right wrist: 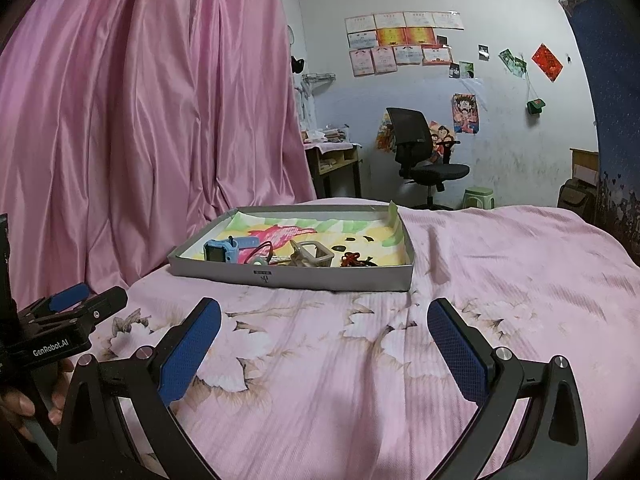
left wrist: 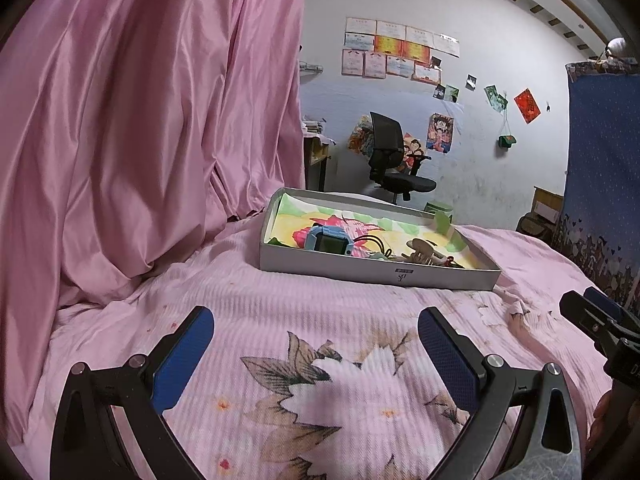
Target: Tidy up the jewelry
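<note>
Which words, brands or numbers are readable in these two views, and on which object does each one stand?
"GenRobot.AI": white print on the black body of the left gripper, seen in the right wrist view.
Small label on the front wall of the grey tray: too small to read.
Certificates and posters on the wall: too blurred to read.

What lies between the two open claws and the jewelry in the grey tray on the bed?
Only the shallow grey cardboard tray's near wall. Bare pink floral bedspread separates the right claw and left claw from it. The blue square-faced watch and other pieces lie inside, reachable from above.
</note>
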`<control>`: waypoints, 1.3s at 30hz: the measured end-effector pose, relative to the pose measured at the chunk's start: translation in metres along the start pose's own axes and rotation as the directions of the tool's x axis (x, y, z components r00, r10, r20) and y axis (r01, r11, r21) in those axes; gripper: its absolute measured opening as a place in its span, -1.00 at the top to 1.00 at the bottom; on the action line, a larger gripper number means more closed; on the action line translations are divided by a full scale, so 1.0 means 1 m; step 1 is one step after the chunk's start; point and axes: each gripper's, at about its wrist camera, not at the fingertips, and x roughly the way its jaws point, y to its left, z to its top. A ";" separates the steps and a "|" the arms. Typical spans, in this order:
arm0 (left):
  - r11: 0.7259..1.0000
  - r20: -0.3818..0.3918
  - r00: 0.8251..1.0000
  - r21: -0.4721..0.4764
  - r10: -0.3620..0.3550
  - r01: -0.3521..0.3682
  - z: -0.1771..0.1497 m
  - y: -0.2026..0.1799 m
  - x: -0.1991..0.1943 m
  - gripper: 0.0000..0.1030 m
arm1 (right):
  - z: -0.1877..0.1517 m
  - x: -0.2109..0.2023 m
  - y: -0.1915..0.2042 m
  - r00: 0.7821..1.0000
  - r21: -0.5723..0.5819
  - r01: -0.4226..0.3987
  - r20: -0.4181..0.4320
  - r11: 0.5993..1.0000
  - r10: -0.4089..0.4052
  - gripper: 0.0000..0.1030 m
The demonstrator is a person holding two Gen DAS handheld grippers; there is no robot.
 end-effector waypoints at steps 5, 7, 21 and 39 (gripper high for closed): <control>1.000 0.000 1.000 0.002 0.000 0.000 -0.001 0.000 0.001 -0.99 | 0.001 0.000 0.000 1.000 -0.001 -0.001 -0.001 1.000 0.001 -0.97; 1.000 0.000 1.000 0.000 0.000 0.000 0.000 0.000 0.000 -0.99 | 0.000 0.000 0.000 1.000 0.000 0.000 0.000 1.000 0.000 -0.97; 1.000 -0.001 1.000 -0.001 -0.001 0.001 -0.001 0.000 0.001 -0.99 | 0.000 0.000 0.000 1.000 0.000 -0.001 -0.001 1.000 0.001 -0.97; 1.000 -0.001 1.000 -0.002 -0.001 0.001 -0.001 0.000 0.001 -0.99 | -0.003 0.000 0.000 1.000 0.004 -0.002 -0.005 1.000 0.002 -0.97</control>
